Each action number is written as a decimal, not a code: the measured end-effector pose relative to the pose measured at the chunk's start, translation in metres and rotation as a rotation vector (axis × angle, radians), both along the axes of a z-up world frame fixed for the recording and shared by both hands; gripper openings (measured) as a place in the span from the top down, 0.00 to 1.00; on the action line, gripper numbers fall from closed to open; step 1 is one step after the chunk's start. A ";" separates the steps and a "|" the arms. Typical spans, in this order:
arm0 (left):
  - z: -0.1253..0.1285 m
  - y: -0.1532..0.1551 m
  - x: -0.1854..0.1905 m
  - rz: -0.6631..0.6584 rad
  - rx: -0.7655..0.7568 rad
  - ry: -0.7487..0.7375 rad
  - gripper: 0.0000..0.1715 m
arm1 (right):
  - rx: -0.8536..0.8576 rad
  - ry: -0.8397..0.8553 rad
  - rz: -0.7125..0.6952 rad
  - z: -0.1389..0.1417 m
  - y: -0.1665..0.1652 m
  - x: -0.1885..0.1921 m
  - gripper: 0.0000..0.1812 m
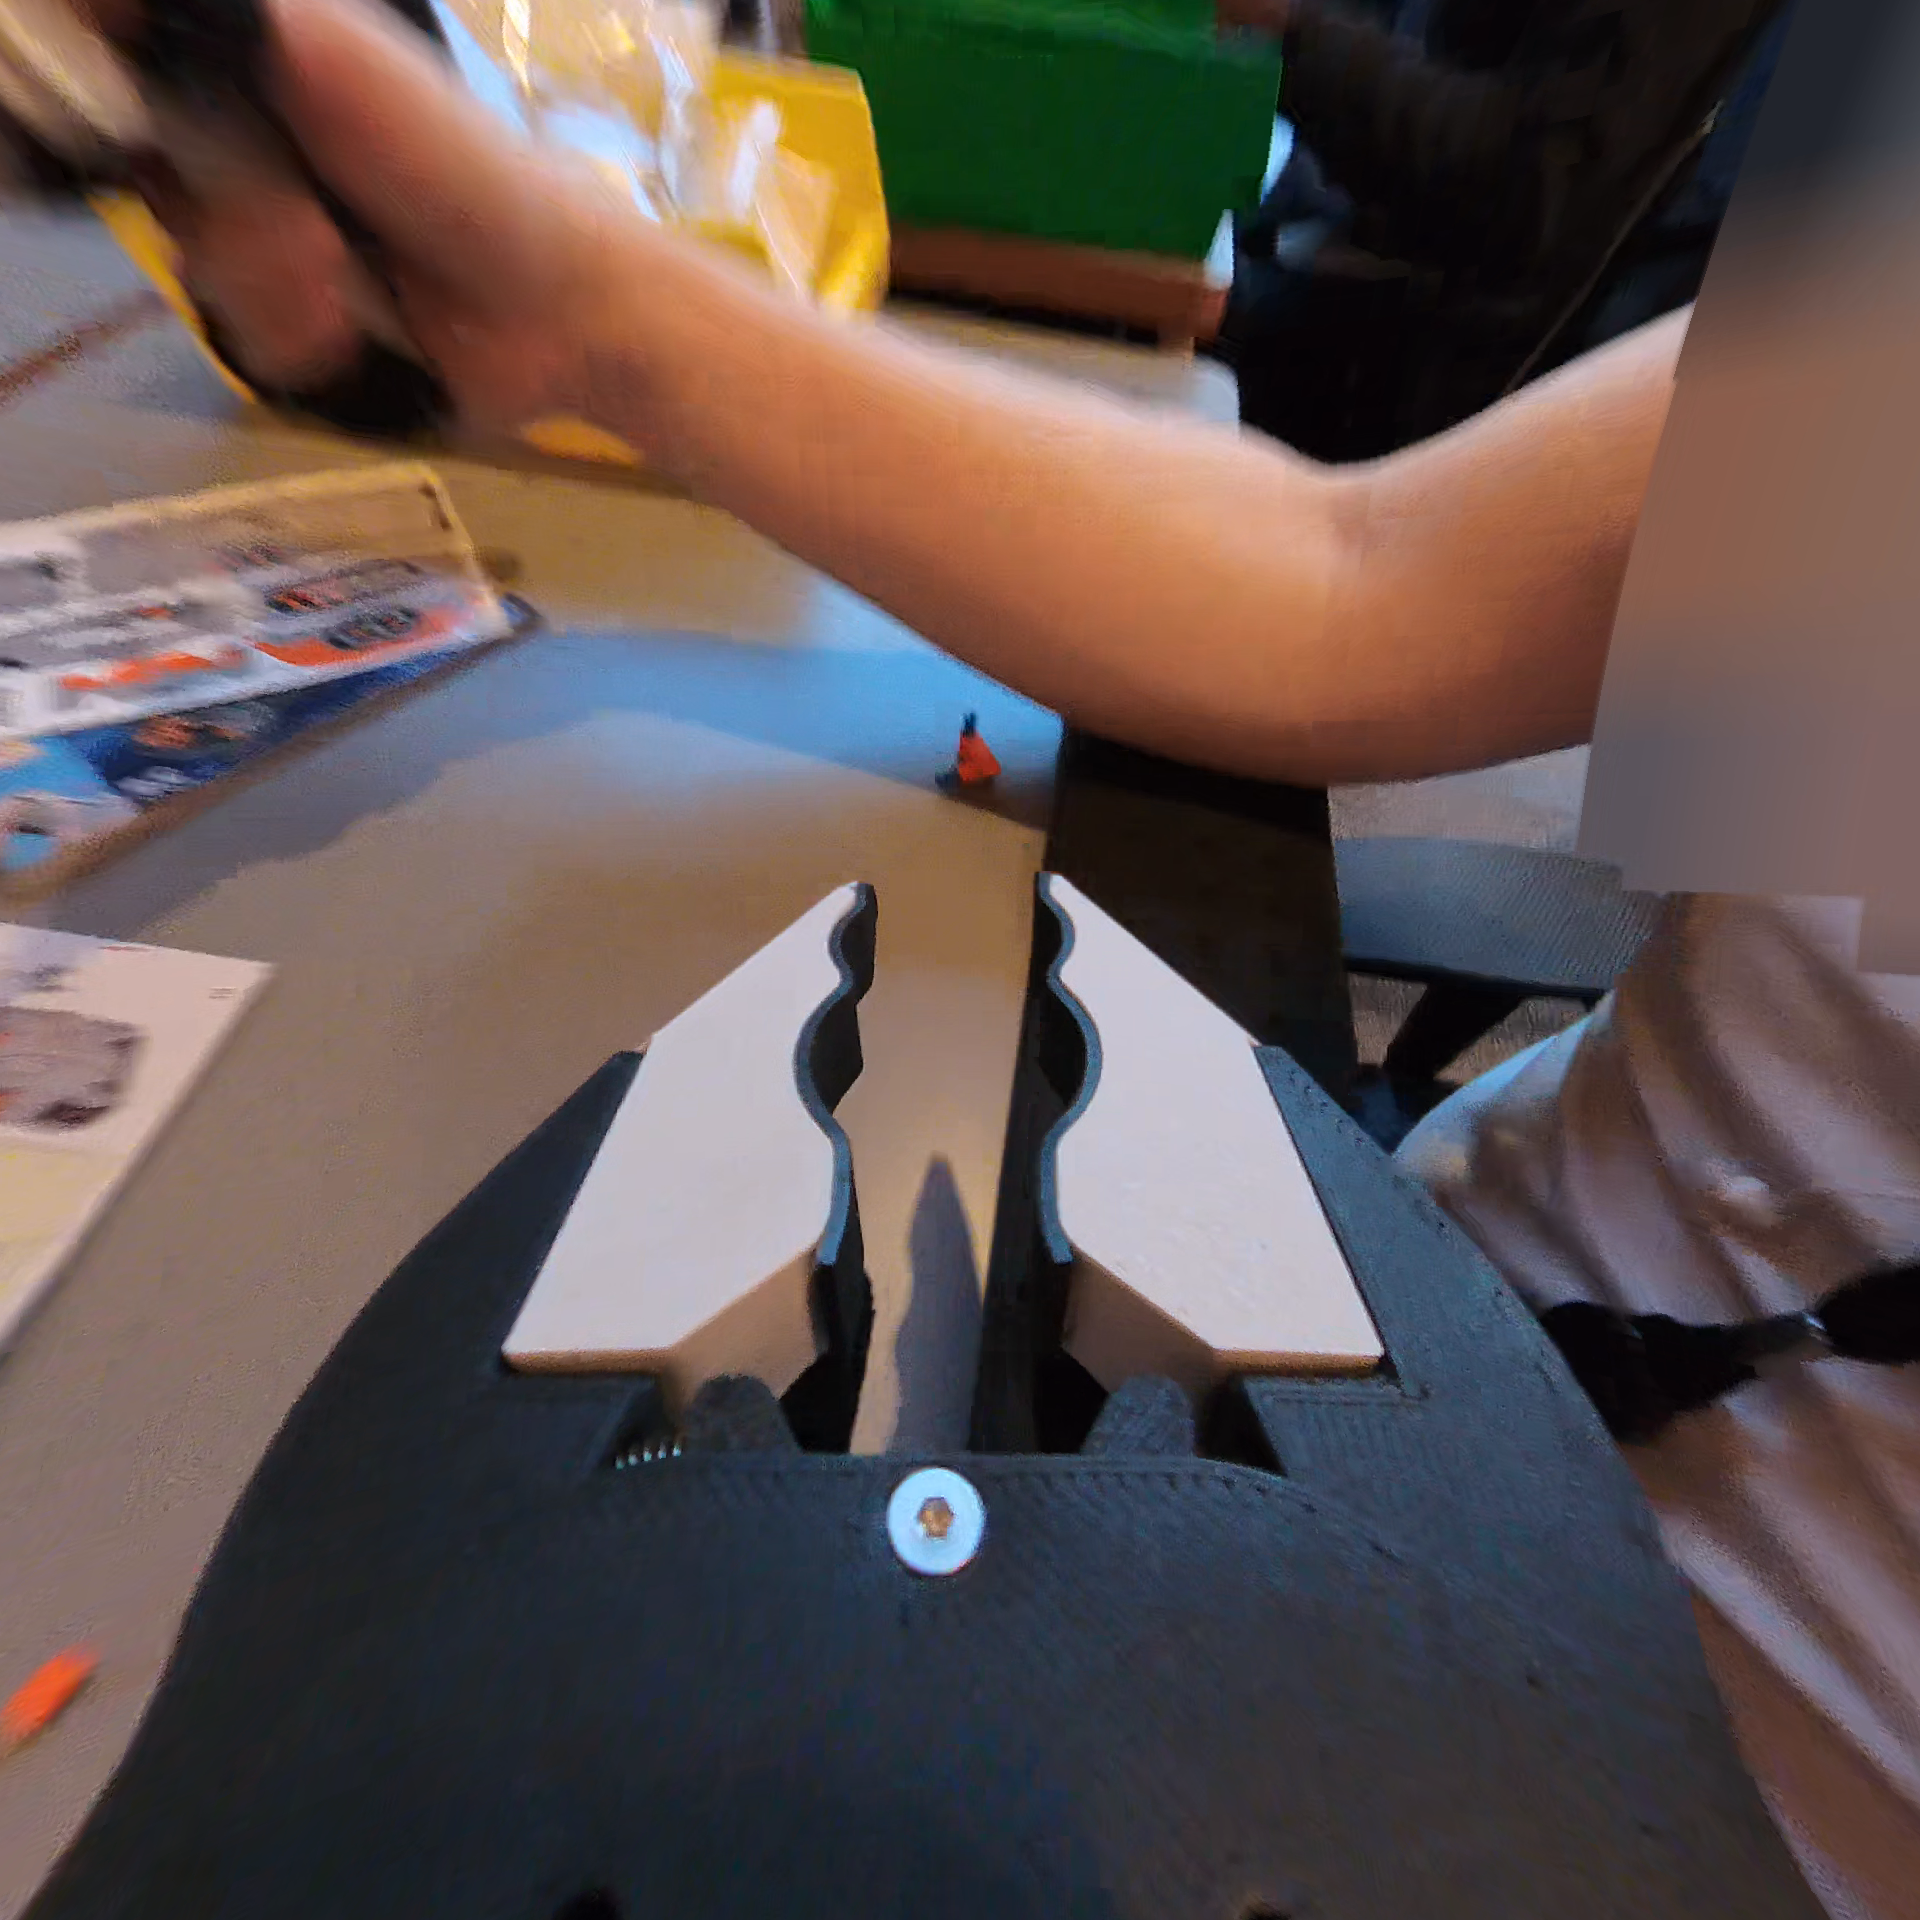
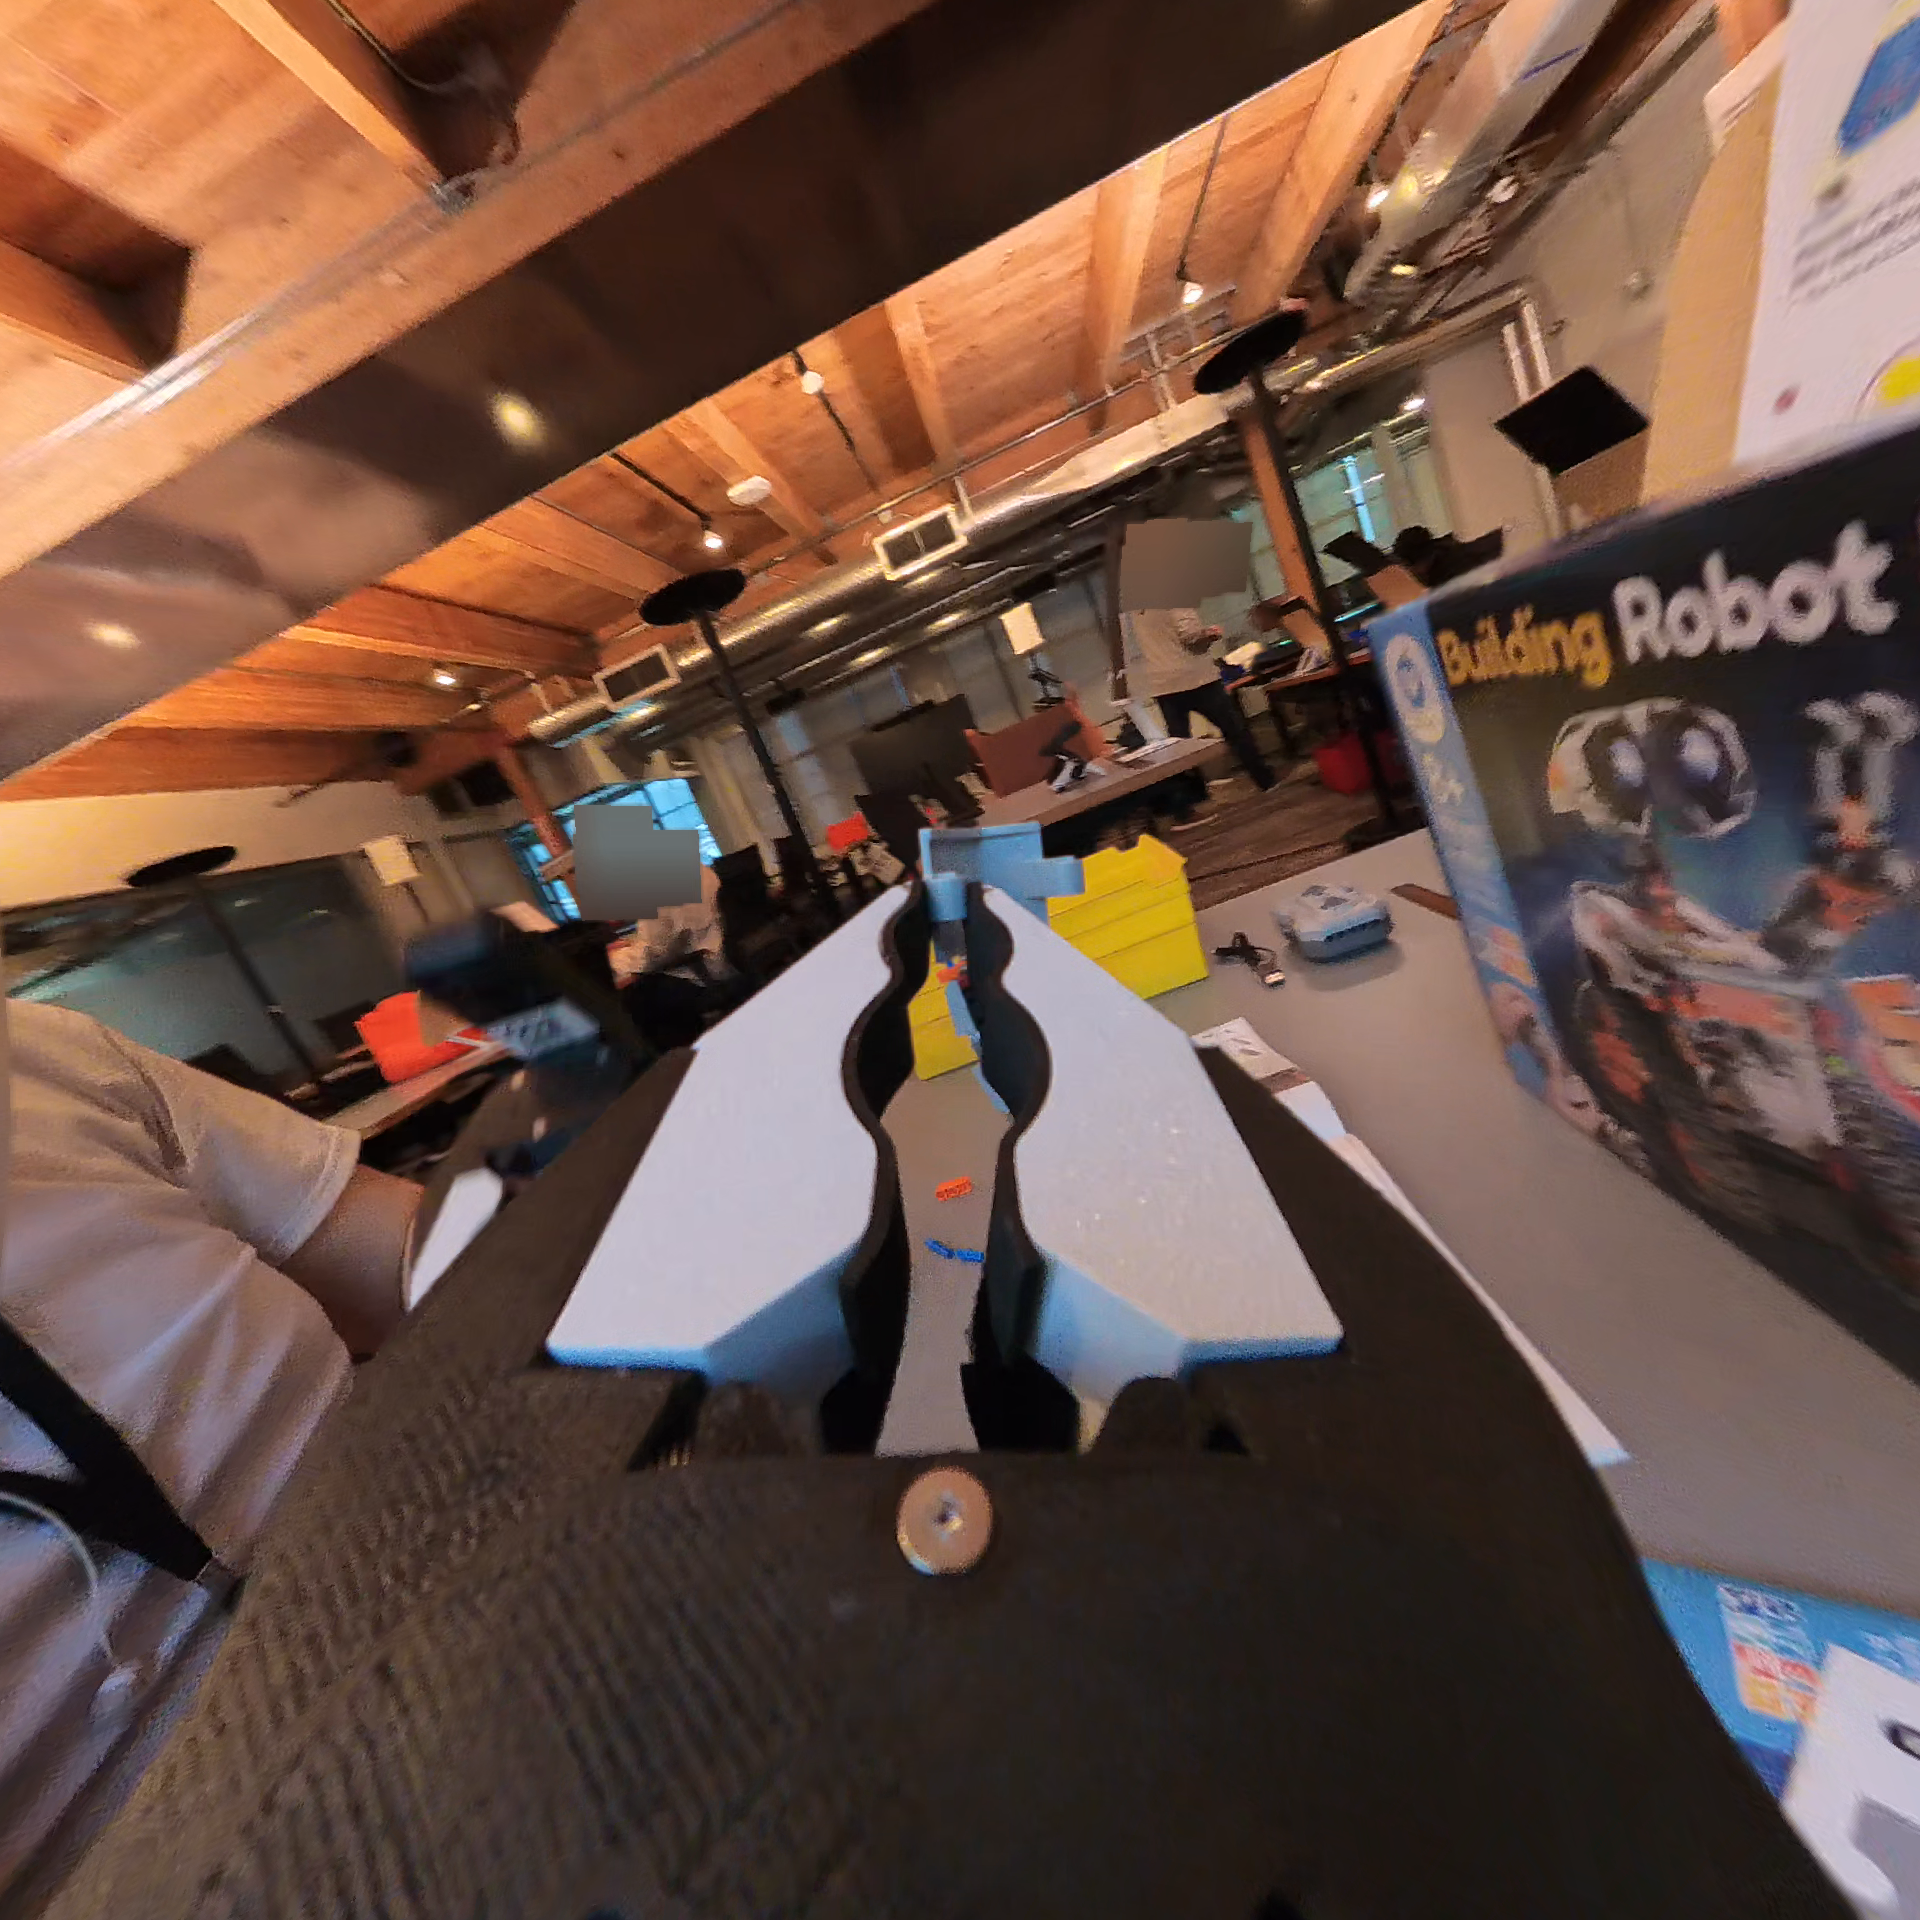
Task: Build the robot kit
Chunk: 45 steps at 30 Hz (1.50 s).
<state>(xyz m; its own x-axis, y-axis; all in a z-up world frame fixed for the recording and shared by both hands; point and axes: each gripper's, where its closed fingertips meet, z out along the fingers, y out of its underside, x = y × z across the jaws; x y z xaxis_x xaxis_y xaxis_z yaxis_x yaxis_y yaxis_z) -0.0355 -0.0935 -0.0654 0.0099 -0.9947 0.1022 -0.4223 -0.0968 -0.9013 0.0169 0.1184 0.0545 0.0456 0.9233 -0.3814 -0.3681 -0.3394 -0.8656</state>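
Observation:
My left gripper (image 1: 954, 894) is open and empty, low over the grey table (image 1: 520, 1039) near its black edge (image 1: 1195, 894). A small orange and blue piece (image 1: 968, 756) lies on the table just beyond its tips. A person's bare forearm (image 1: 1039, 540) crosses above it, and the hand holds something dark and blurred at the top left. My right gripper (image 2: 948, 896) is raised and tilted, shut on a small light blue plastic piece (image 2: 987, 862) that sticks out past its tips. Below it a small orange piece (image 2: 954, 1190) and a blue piece (image 2: 954, 1252) lie on the table.
Printed booklets (image 1: 229, 623) lie at the left, with a loose orange piece (image 1: 47, 1694) near the front. A yellow bag (image 1: 790, 177) and a green box (image 1: 1039, 114) stand behind. A dark toy box (image 2: 1683, 883), yellow bins (image 2: 1127, 925) and a grey device (image 2: 1335, 920) are at the right. Across from one pair of fingers to the other is roughly 25 cm.

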 end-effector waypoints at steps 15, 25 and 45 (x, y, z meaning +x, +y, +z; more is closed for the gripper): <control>-0.091 -0.017 0.127 -0.299 0.088 0.334 0.78 | 0.181 -0.060 -0.224 0.063 -0.054 0.081 0.97; -0.096 0.008 0.083 -0.207 0.151 0.394 0.95 | 0.156 -0.105 -0.090 0.041 -0.047 0.035 0.98; 0.011 0.106 -0.100 0.290 0.229 -0.022 0.76 | -0.280 -0.169 0.249 -0.052 -0.059 -0.115 0.98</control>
